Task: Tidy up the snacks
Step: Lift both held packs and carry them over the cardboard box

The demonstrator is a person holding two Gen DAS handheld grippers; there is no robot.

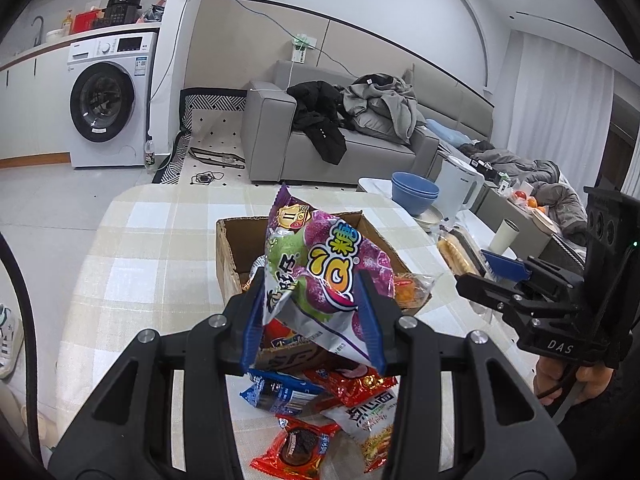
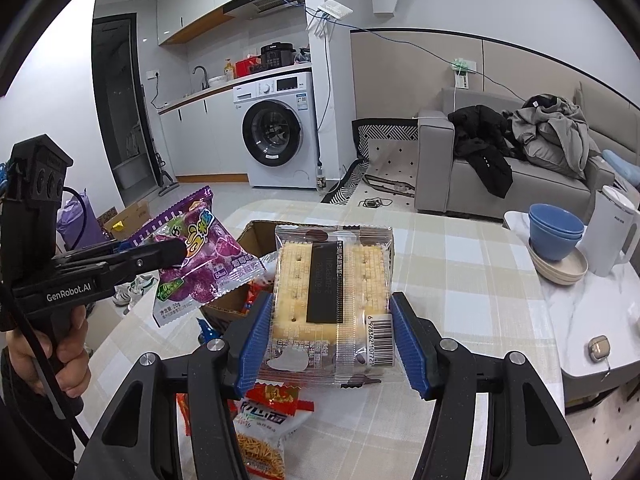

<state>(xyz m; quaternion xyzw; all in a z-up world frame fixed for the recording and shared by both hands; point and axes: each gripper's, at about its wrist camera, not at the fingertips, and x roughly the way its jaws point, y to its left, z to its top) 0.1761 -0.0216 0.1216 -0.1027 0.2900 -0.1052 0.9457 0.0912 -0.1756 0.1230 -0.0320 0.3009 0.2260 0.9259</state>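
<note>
My left gripper (image 1: 314, 320) is shut on a purple gummy candy bag (image 1: 320, 264) and holds it up above the near edge of an open cardboard box (image 1: 228, 248); the bag also shows in the right wrist view (image 2: 200, 256). My right gripper (image 2: 330, 340) is shut on a clear cracker packet (image 2: 332, 288), held above the table in front of the box (image 2: 256, 232). The right gripper also shows at the right of the left wrist view (image 1: 492, 276), holding the cracker packet (image 1: 456, 254). The box holds an orange-wrapped snack (image 1: 410, 290).
Loose snack packs lie on the checked tablecloth (image 1: 160, 240) near me: a blue pack (image 1: 276, 394), red packs (image 1: 296, 450) and a noodle snack bag (image 2: 264, 436). Blue bowls (image 2: 554, 230) on plates and a white kettle (image 2: 612, 232) stand on a side table at the right.
</note>
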